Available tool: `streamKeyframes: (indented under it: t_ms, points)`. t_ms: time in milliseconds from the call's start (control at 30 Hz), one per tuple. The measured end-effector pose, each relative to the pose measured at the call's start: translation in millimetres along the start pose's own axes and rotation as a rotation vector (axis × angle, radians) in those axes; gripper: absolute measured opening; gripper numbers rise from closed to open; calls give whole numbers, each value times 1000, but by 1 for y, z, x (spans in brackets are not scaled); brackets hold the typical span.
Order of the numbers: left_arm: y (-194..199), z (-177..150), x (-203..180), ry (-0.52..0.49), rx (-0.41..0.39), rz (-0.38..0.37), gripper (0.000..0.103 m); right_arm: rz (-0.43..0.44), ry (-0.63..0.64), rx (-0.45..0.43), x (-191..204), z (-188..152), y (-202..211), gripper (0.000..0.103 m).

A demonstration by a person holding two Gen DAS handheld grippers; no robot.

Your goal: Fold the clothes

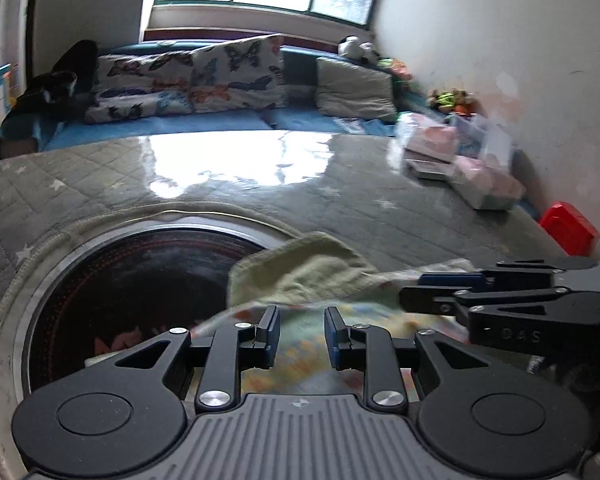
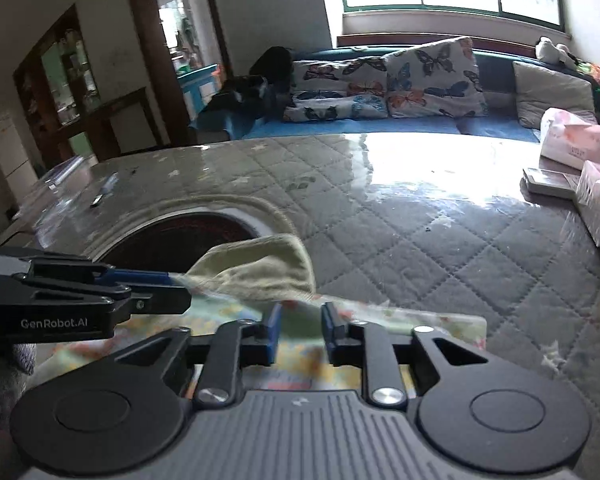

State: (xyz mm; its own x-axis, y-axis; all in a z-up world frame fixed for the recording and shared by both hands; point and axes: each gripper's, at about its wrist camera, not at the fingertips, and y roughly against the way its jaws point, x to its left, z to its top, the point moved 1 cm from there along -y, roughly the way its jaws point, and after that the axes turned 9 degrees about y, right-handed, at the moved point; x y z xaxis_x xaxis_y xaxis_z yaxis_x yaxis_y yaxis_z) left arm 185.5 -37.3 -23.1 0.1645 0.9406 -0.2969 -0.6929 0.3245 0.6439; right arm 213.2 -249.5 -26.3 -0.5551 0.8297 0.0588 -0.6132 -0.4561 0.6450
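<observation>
Quilted grey cloth under a glossy clear cover is seen over the whole surface, with a sofa and butterfly cushions beyond it at 12 o'clock. At 9 o'clock a round dark inset plate is sunk into the surface. A small patterned garment lies at the near edge, its pale green folded part overlapping the plate's rim. The left claw is held just above the garment, its blue-padded fingers slightly spread with nothing pinched between them. The right claw is placed beside it at 3 o'clock, likewise parted a little over the cloth and gripping nothing. Pink boxes are stacked at the far right.
</observation>
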Motion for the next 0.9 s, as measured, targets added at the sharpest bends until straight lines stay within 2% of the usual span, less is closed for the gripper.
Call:
streamKeyframes:
  t_ms: [167, 367, 500, 667, 700, 733, 900]
  points:
    - [19, -23, -18, -49, 2, -64, 27, 0, 45, 1, 13, -16, 21, 26]
    - [23, -48, -26, -72, 36, -68, 27, -43, 2, 14, 3, -32, 30, 25]
    - [30, -55, -21, -49, 32, -75, 27, -73, -33, 18, -7, -44, 37, 25]
    - [46, -64, -4, -26, 25, -49, 28, -87, -52, 9, -14, -57, 49, 24]
    - [50, -67, 1, -16, 21, -46, 28, -83, -55, 6, -14, -58, 52, 24]
    - [55, -69, 7, -7, 18, -43, 34, -82, -54, 4, -15, -59, 54, 24]
    - [78, -77, 32, 34, -12, -9, 35, -82, -43, 3, -14, -62, 60, 24]
